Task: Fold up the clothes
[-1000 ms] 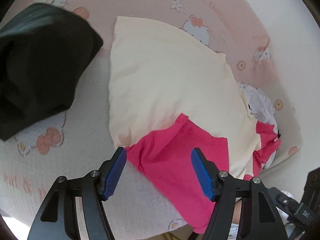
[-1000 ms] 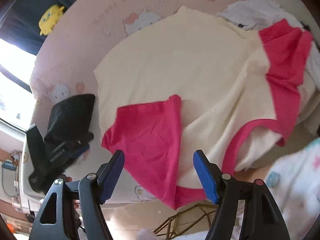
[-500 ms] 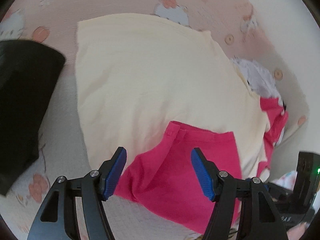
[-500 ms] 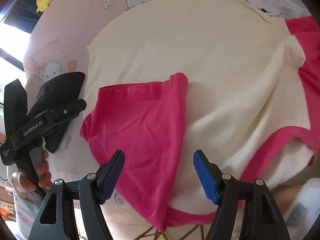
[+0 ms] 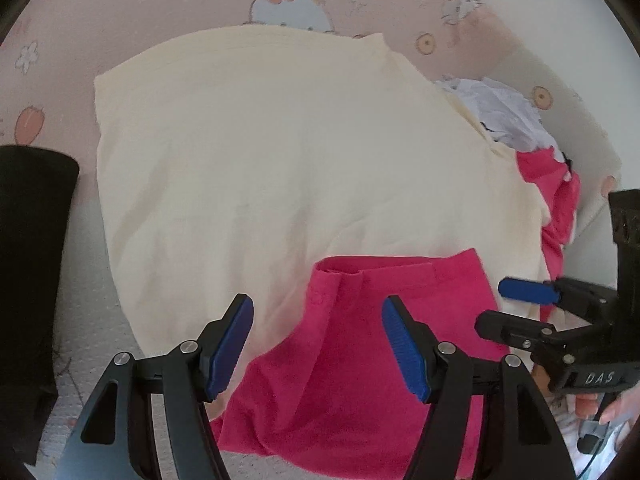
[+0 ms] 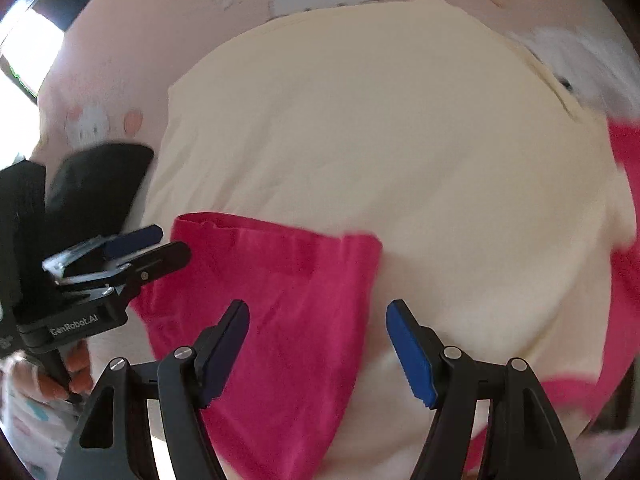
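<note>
- both grippers have come down closer over the clothes since a second ago, so the garment fills more of each view and the right gripper now shows at the right edge of the left wrist view.
- pink cartoon-cat printed bed sheet (image 5: pixel 132 12) lies under everything, reaching far beyond the fingertips.
- cream cotton t-shirt with pink sleeves (image 5: pixel 280 168) lies spread flat on the sheet, stretching ahead of both pairs of fingers.
- folded-in pink sleeve (image 5: pixel 360 344) lies on the shirt's near part; in the left wrist view it sits between and under the fingers, in the right wrist view mostly under the left finger.
- black folded garment (image 5: pixel 28 264) lies on the sheet, well to the left of the left gripper's fingers.
- crumpled white cloth (image 5: pixel 504 112) sits beyond the shirt's far right edge.
- left gripper (image 5: pixel 318 350) hovers over the sleeve, fingers wide apart, holding nothing.
- right gripper (image 6: pixel 318 350) hovers over the sleeve's right edge, fingers likewise wide apart and empty.
</note>
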Motion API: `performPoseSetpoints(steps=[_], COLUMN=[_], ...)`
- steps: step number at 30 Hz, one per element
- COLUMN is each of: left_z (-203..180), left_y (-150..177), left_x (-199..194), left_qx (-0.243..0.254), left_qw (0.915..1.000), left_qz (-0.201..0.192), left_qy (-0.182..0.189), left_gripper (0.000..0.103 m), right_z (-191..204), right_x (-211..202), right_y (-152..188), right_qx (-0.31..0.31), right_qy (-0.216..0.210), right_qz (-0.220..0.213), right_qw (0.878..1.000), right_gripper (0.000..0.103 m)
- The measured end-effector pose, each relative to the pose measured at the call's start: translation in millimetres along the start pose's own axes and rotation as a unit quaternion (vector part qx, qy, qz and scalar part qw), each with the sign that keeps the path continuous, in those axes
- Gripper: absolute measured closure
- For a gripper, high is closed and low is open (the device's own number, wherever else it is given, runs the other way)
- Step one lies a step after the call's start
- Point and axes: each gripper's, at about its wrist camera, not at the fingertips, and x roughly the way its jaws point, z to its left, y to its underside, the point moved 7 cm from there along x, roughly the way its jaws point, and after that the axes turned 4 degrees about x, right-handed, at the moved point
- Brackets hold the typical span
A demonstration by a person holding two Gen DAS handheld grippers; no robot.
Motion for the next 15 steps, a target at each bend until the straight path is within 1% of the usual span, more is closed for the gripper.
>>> performPoseSetpoints(steps=[2,4,5,7,9,11,12,13,14,15], left_z=[0.2,0.0,0.5,-1.9,-4.3,-4.5,-4.7,-4.1,-3.3,-4.4], left_y=[0.7,2.2,3.3,5.0,6.7,7.3,6.9,6.1,5.1,4.3], left_x=[4.2,7.4,9.3,12.2,14.9,18.3,19.4,19.2,18.2,18.2], left_qx=[-0.005,-0.003,-0.001,0.000,0.000,-0.005,-0.009,-0.013,-0.017,-0.018], left_qw=[1.0000,0.9998,0.9995,0.9993,0.9992,0.9989,0.9988,0.9982,0.9971,0.9967], left_qz=[0.005,0.014,0.021,0.027,0.032,0.034,0.032,0.028,0.023,0.020], left_qy=[0.001,-0.011,-0.022,-0.024,-0.022,-0.031,-0.037,-0.051,-0.070,-0.077], left_gripper=[0.038,0.038,0.038,0.038,0.038,0.038,0.040,0.053,0.061,0.074], right_z=[4.0,4.5,4.3,3.4,4.8,3.8,2.3,0.5,-2.4,-5.4], right_x=[9.1,20.7,24.1,28.7,28.4,28.1,27.0,25.9,25.1,24.5], right_y=[-5.9,-3.9,-2.8,-1.8,-1.3,-0.5,-0.1,0.0,-0.8,-2.6], right_qx=[-0.027,-0.032,-0.026,-0.018,-0.028,-0.047,-0.051,-0.053,-0.050,-0.049], right_qy=[0.005,0.000,-0.006,-0.011,-0.005,0.007,0.012,0.017,0.024,0.030], right_qz=[0.014,0.032,0.031,0.022,0.011,0.006,0.002,-0.002,-0.003,-0.003], right_qw=[1.000,0.999,0.999,1.000,1.000,0.999,0.999,0.998,0.998,0.998], right_gripper=[0.033,0.033,0.033,0.033,0.038,0.047,0.050,0.056,0.065,0.071])
